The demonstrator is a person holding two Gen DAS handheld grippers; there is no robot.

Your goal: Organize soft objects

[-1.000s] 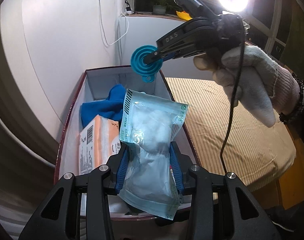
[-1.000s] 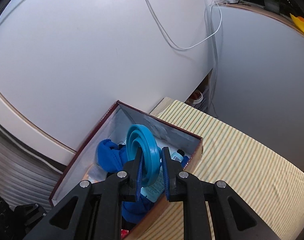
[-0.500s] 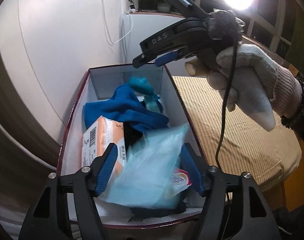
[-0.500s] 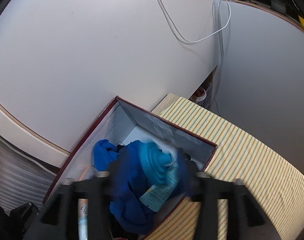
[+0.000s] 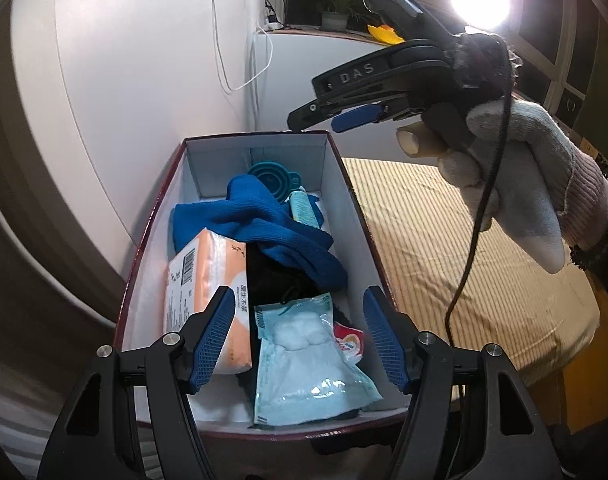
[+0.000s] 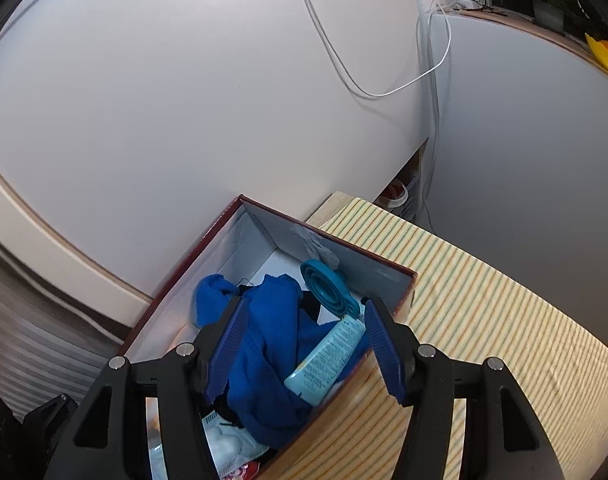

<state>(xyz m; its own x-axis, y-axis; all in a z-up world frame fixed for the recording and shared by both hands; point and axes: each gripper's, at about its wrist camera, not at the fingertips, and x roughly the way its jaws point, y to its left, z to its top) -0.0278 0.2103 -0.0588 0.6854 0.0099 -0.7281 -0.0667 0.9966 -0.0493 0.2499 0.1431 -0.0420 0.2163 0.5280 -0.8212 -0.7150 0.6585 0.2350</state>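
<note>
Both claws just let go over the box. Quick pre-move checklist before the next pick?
1. Left claw open, holding nothing: ok.
2. Right claw open, holding nothing: ok.
3. Cotton pack lies inside the box, clear of the left pads: ok.
4. Teal funnel rests in the box at its far end: ok.
5. Contents below the rim: cannot tell; blue cloth is heaped.
6. Next item to pick: cannot tell, none visible on the striped cover.

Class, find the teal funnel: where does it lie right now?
In the left wrist view, the teal funnel lies at the box's far end, behind the blue cloth and beside a small tube.
</note>
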